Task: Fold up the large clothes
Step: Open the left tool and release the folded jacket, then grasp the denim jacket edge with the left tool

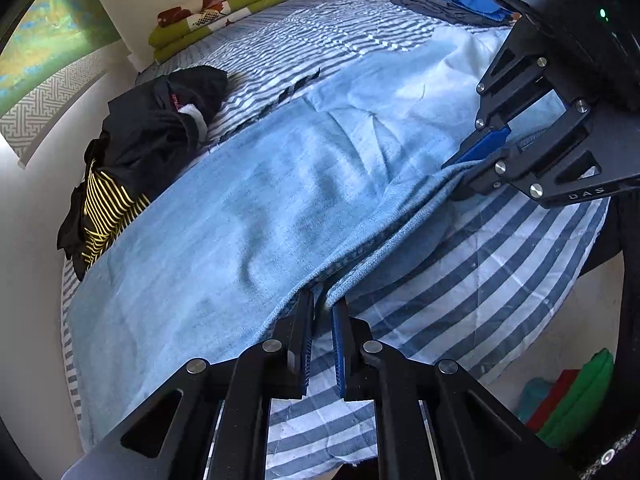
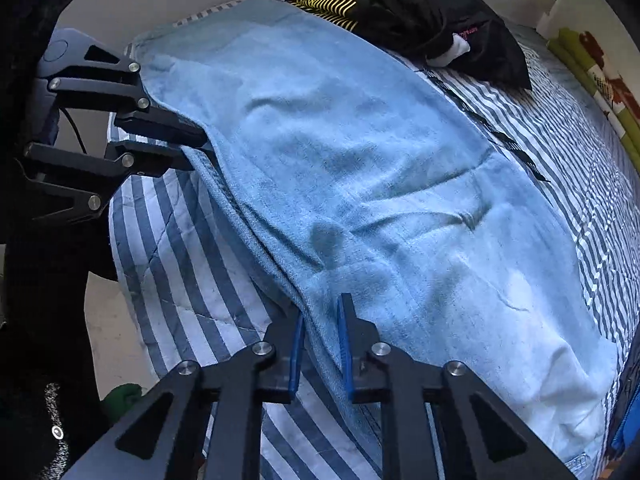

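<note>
A large light blue towel lies spread along the near side of a blue-and-white striped bed. My left gripper is shut on the towel's near long edge; from the right wrist view it shows at the left, pinching that same edge. My right gripper is shut on the edge farther along, and the left wrist view shows it at the right. Between the two grippers the edge is raised a little off the bed and pulled into a line.
A heap of black and yellow-striped clothes lies on the bed beyond the towel's far edge. A folded green floral blanket and a stack of folded blue clothes sit at the back. Green and red items lie on the floor beside the bed.
</note>
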